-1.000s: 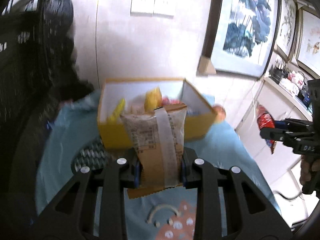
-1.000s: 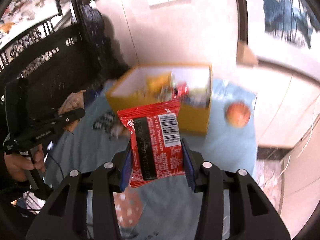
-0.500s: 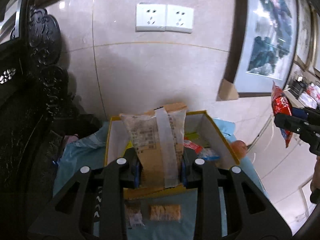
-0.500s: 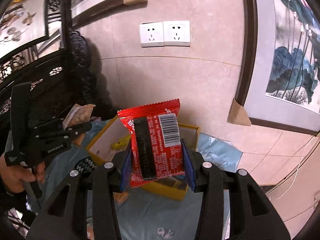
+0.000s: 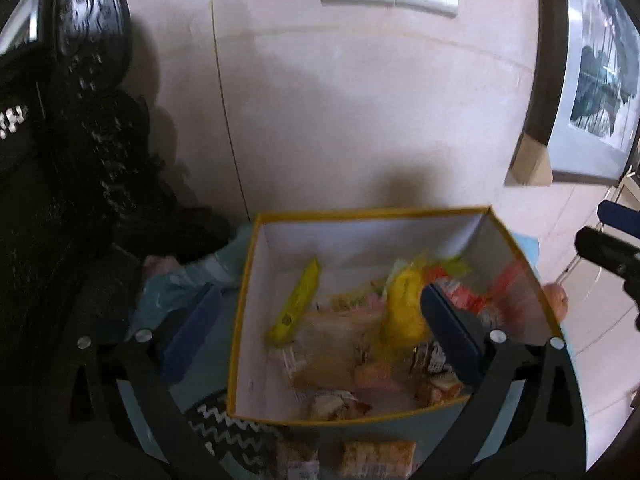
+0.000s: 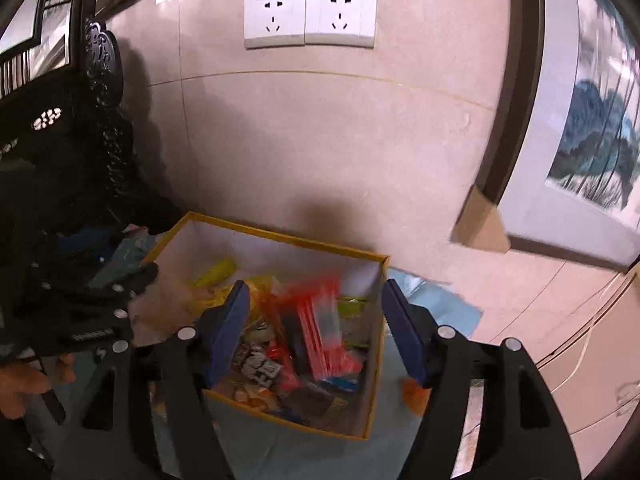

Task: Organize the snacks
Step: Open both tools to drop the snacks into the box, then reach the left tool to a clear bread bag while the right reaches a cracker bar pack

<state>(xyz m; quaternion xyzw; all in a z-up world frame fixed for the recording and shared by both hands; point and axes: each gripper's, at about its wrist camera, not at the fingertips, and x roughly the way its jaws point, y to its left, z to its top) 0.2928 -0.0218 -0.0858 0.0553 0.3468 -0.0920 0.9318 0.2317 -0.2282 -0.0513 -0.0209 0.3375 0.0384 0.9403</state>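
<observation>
- Your left gripper point(image 5: 320, 328) stands with its fingers point(image 5: 452, 332) spread as wide as they go; the jaws have just been opening and pinch nothing. The tan packet point(image 5: 332, 344) it let go lies inside the yellow box point(image 5: 400, 213).
- Your right gripper point(image 6: 316, 332) has its blue pads point(image 6: 228, 332) apart, also just opening. The red packet point(image 6: 320, 328) shows blurred between them, free of both pads and dropping into the box point(image 6: 280, 236).
- Step in hand, as I judge it: release of both snacks into the box.
- Next move calls for drawing both grippers back clear of the rim, then fetching the packets point(image 5: 376, 456) left on the blue cloth point(image 5: 176, 292).
- Both grippers point steeply down over the box, side by side; your hand point(image 6: 24, 384) grips the left handle.
</observation>
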